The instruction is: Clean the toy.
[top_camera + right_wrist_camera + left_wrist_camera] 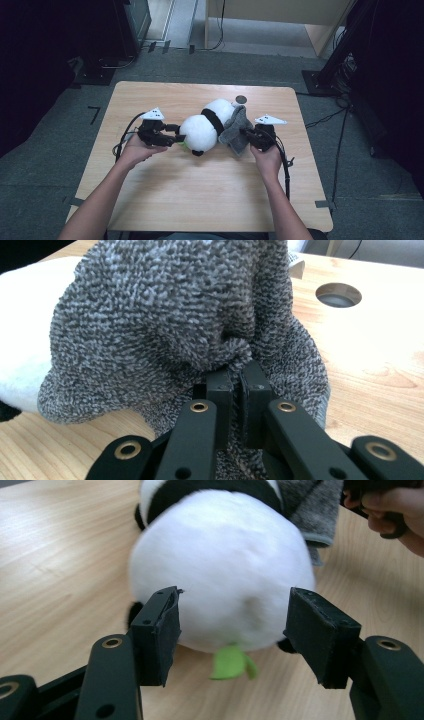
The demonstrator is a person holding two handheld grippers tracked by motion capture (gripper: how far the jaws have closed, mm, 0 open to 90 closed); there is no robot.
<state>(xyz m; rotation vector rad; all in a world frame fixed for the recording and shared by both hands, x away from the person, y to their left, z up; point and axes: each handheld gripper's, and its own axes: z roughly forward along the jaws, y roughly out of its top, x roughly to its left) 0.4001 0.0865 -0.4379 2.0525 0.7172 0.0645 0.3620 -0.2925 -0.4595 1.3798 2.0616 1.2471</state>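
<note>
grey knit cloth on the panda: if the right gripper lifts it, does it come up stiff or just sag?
Probably sags: the grey cloth bunches and folds where the right gripper pinches it. Its loopy knit looks grippy, so slipping seems unlikely. It drapes over the plush panda, so a pull may snag and tug the toy.

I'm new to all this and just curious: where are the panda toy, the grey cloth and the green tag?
panda toy (199,131): high view, white round body.
grey cloth (165,310): right gripper view, bunched knit middle.
green tag (230,663): left gripper view, flat of the tag.
</note>
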